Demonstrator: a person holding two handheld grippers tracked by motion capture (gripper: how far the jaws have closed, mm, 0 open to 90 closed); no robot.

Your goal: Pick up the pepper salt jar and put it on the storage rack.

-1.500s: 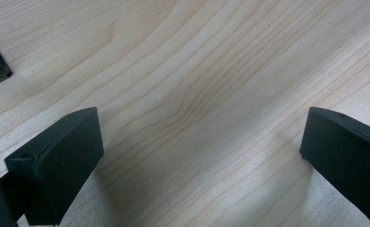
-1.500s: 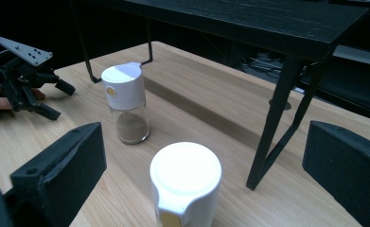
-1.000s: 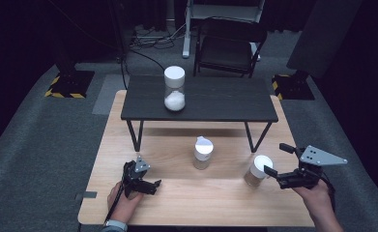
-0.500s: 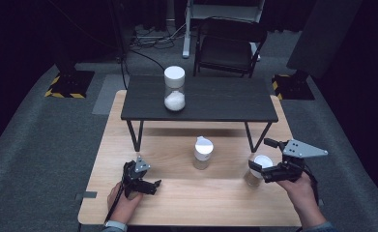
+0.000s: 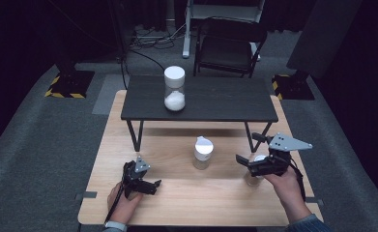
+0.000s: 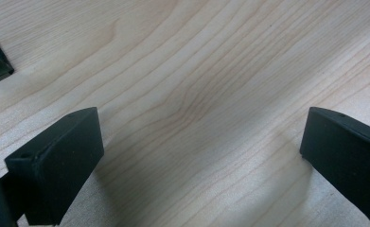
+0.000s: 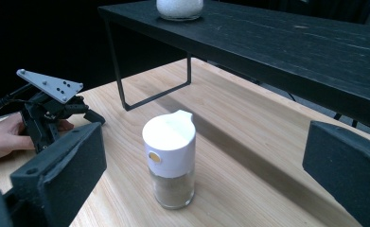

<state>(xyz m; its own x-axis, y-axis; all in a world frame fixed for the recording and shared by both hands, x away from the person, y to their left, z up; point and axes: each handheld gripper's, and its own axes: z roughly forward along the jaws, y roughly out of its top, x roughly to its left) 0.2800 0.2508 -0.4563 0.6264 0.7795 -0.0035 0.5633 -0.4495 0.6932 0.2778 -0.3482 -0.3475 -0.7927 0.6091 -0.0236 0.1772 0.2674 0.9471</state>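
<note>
As seen, shaker (image 7: 169, 158) probably beyond open jaws.

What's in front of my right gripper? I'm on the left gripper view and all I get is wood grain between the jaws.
Observer: A white-capped shaker stands upright ahead of the right gripper. The jaws are wide open and grip nothing.
Operator: What's in the shaker?
Observer: Something brownish and powdery fills the clear part below the cap.
Operator: And where does my left gripper sit on the table?
Observer: The left gripper rests open near the front left of the wooden table, well apart from the shaker.
Operator: Anything on the raised part?
Observer: A white-lidded jar, part full of white powder, stands on the black table.
</note>
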